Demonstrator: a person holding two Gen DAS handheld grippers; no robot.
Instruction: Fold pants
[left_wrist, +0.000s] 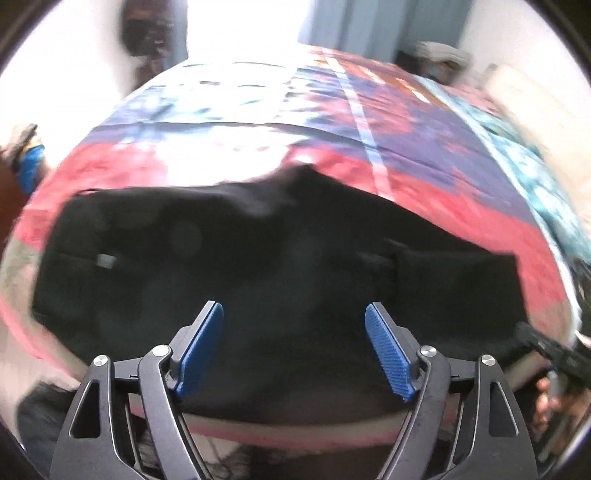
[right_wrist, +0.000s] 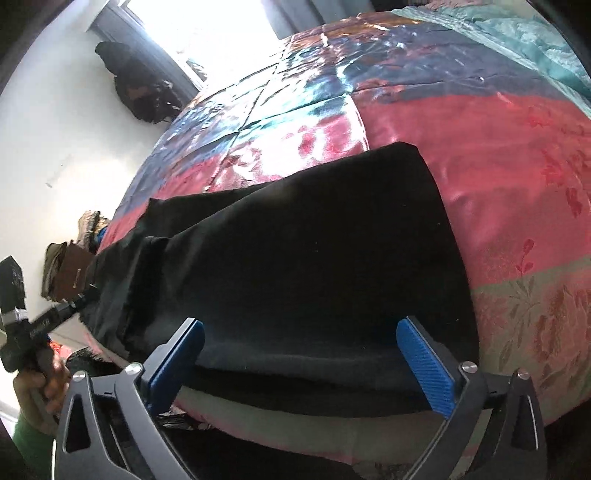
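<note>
Black pants lie flat on bed w/ patchwork cover, near edge. Left gripper & right gripper: jaws spread wide, empty, pants just ahead/below.

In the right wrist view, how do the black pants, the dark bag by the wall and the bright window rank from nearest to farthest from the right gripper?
1. Black pants, directly ahead on the bed.
2. Dark bag, upper left by the wall.
3. Bright window, top, beyond the bag.
</note>
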